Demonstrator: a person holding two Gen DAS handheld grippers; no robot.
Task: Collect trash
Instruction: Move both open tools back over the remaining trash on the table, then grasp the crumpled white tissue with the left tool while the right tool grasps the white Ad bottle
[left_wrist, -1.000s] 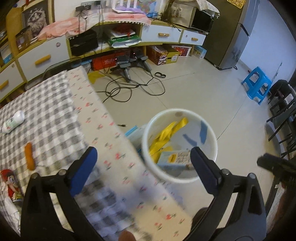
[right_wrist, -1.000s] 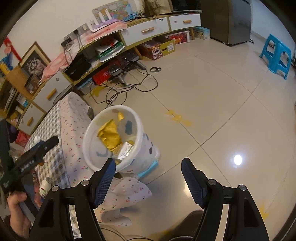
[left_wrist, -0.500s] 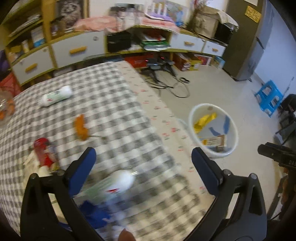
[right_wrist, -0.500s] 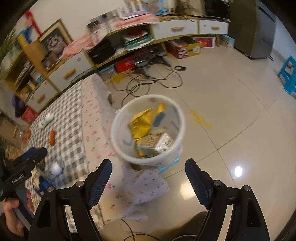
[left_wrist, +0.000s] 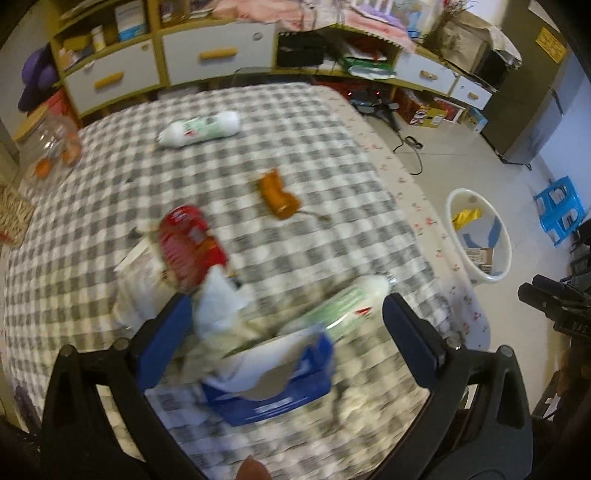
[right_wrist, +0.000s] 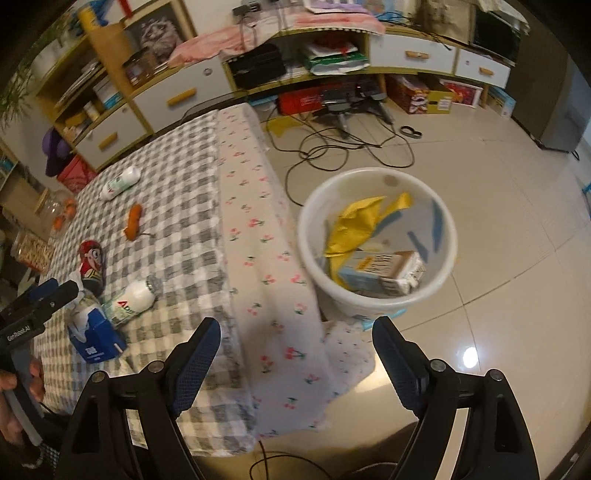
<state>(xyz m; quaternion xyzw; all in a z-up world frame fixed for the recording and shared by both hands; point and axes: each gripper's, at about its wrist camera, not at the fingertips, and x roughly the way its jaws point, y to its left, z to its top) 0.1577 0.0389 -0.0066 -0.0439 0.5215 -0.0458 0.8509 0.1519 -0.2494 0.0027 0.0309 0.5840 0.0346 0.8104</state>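
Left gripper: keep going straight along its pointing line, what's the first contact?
Probably the torn blue carton with white tissue, sitting between the open left gripper fingers on the checked table; blur makes depth uncertain.

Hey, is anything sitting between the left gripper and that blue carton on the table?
Nothing visible. The left gripper hangs open right over the blue carton, with only crumpled white paper beside it.

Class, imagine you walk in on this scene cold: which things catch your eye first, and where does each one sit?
The white bin on the tiled floor beside the table stands out, already holding a yellow wrapper and a carton. On the checked tablecloth litter is scattered: a blue carton right under the open left gripper, a red packet, an orange scrap and two white bottles.
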